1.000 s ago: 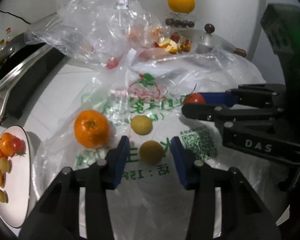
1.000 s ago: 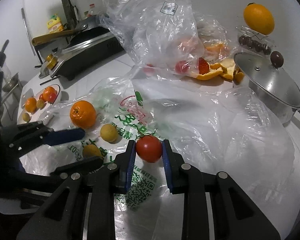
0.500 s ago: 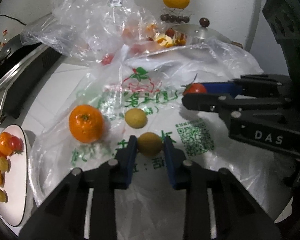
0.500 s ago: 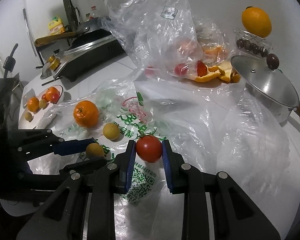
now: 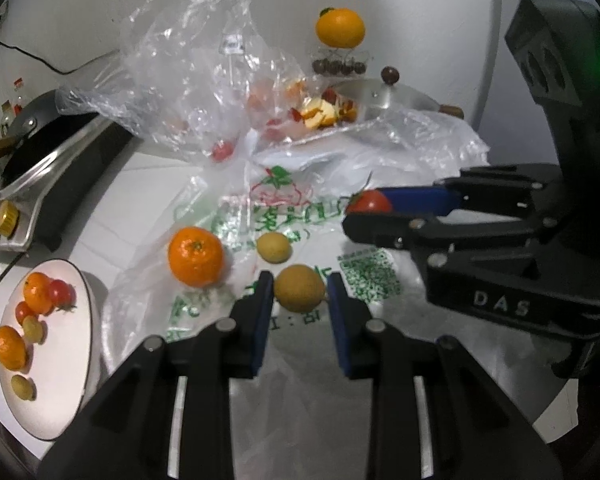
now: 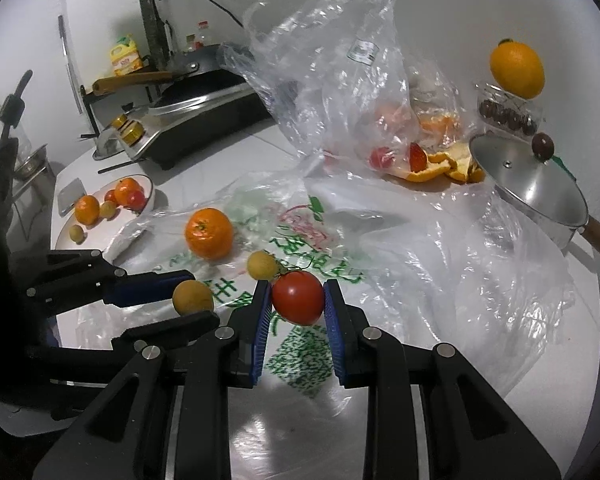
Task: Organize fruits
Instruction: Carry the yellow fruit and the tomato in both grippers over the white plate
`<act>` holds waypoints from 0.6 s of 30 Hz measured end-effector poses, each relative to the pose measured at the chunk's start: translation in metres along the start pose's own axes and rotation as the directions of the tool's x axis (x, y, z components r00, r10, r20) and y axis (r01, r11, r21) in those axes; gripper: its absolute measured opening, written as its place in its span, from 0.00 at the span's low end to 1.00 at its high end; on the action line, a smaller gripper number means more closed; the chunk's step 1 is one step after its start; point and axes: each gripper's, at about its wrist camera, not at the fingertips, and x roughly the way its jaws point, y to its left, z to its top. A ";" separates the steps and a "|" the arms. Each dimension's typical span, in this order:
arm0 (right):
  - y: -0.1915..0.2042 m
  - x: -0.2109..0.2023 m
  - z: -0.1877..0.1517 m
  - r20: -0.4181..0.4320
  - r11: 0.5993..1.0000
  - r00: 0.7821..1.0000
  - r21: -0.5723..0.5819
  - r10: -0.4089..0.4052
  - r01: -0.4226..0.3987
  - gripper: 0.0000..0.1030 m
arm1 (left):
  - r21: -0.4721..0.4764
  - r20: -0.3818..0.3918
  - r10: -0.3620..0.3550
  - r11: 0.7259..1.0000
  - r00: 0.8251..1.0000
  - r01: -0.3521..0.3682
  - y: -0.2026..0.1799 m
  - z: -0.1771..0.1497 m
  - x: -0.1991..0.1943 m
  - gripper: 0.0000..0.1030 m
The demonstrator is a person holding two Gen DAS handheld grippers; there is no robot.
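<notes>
My left gripper (image 5: 299, 294) is shut on a small yellow-brown fruit (image 5: 299, 288) and holds it above the printed plastic bag (image 5: 284, 200). My right gripper (image 6: 297, 300) is shut on a red tomato (image 6: 298, 298), also above the bag. An orange (image 5: 196, 256) and a small yellow fruit (image 5: 274, 247) lie on the bag. A white plate (image 5: 70, 396) at the left holds several oranges, tomatoes and small yellow fruits. In the right wrist view the left gripper (image 6: 192, 300) shows with its fruit at lower left.
A crumpled clear bag (image 5: 196, 80) with fruit and peels stands at the back. A lidded steel pot (image 6: 528, 192) is at the back right, with an orange (image 6: 516, 70) on a clear box behind it. A stove with a pan (image 5: 48, 160) is at the left.
My left gripper has closed on the small yellow-brown fruit and lifted it off the bag. My right gripper has stayed shut on the tomato and risen slightly.
</notes>
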 end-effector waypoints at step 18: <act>0.056 -0.015 0.004 0.029 0.998 1.000 -0.058 -0.012 0.014 0.27 | -0.026 0.066 0.012 1.000 0.998 -0.010 0.027 -0.025 -0.048 0.27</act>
